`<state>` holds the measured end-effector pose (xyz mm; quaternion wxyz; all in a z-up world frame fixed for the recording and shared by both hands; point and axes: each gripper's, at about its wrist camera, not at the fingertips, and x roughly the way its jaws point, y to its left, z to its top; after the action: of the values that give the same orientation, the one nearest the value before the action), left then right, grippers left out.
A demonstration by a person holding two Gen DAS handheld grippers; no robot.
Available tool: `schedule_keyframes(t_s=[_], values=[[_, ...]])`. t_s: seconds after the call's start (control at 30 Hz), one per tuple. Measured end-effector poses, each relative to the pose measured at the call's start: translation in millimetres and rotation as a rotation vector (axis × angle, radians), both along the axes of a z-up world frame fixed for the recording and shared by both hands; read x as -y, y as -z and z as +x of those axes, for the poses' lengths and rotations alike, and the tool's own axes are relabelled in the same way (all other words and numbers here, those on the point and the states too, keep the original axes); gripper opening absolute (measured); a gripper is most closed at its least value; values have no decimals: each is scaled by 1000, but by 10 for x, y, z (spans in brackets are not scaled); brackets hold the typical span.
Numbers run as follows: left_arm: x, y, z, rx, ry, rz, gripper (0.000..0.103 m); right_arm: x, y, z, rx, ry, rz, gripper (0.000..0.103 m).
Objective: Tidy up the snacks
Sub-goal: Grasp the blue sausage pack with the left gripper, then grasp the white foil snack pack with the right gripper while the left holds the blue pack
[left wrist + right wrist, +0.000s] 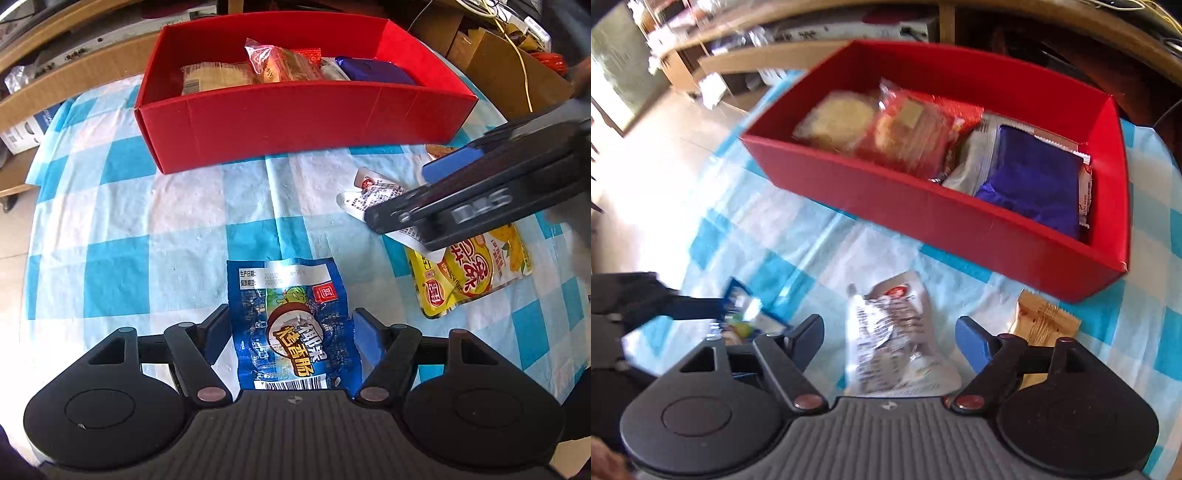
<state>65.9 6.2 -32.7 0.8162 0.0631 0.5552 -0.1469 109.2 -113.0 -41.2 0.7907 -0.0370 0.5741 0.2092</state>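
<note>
Checked tablecloth (147, 229) under red box (295, 125), shelving behind.

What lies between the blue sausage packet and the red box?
Only bare checked tablecloth: in the left wrist view nothing sits between the blue sausage packet and the red box.

Both wrist views look steeply down, close, sharing the red box (295, 125).
</note>
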Motion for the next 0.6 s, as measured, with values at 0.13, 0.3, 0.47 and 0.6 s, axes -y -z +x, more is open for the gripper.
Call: schedule_keyframes(t_s=[0.13,0.3,0.47,0.6], values=[[49,31,-2,-11,25,24,88,-181,50,-182,35,-70,-105,77],[123,91,-29,-4,49,74,89,-34,-11,-282,1,-26,-47,61],[108,69,-23,12,19,78,75,68,-175,-362,25,5,-8,54],[75,63,-57,15,0,78,75,122,-309,-392,48,20,21,47]])
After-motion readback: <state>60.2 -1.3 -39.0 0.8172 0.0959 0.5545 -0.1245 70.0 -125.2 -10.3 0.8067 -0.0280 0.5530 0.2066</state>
